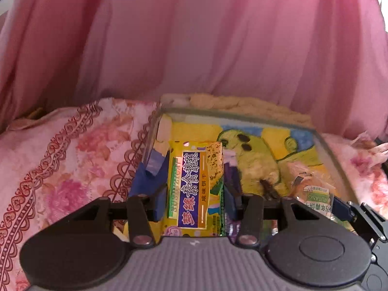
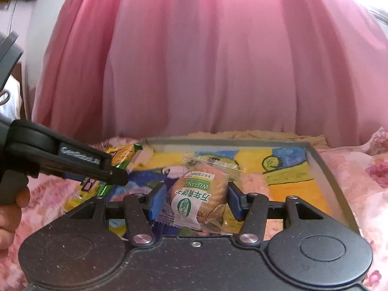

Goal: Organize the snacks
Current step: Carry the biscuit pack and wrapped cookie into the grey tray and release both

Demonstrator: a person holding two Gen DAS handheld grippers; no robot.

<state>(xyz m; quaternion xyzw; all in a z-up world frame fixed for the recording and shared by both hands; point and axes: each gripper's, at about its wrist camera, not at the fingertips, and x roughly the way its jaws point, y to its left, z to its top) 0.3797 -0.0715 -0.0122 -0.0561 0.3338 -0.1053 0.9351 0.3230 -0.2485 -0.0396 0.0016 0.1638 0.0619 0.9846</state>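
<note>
- The left gripper point(image 1: 195, 181) has its blue jaws pinching a yellow cracker packet point(image 1: 194, 186) with a dark blue label band; the packet stands on its long side between the pads, above the near left part of the tray point(image 1: 325, 145).
- In the right wrist view the same yellow cracker packet point(image 2: 122, 156) shows past the black body of the left gripper point(image 2: 114, 174), with a person's hand point(image 2: 11, 208) on the grip at the left edge.
- The right gripper point(image 2: 197, 194) has its jaws closed on a clear-wrapped round biscuit point(image 2: 201, 194) with a white and green label; the biscuit is held over the near middle of the tray point(image 2: 322, 169).
- In the left wrist view that clear-wrapped round biscuit point(image 1: 312, 189) appears at the tray's right side, just beside a blue pad of the right gripper point(image 1: 339, 207).
- The tray is shallow with a grey rim, and its floor bears a bright painted picture in yellow, green and blue.
- The tray lies on a pink floral cloth point(image 1: 60, 165), with a beige fuzzy fabric point(image 1: 242, 104) at its far edge.
- A pink curtain point(image 2: 206, 60) fills the background.
</note>
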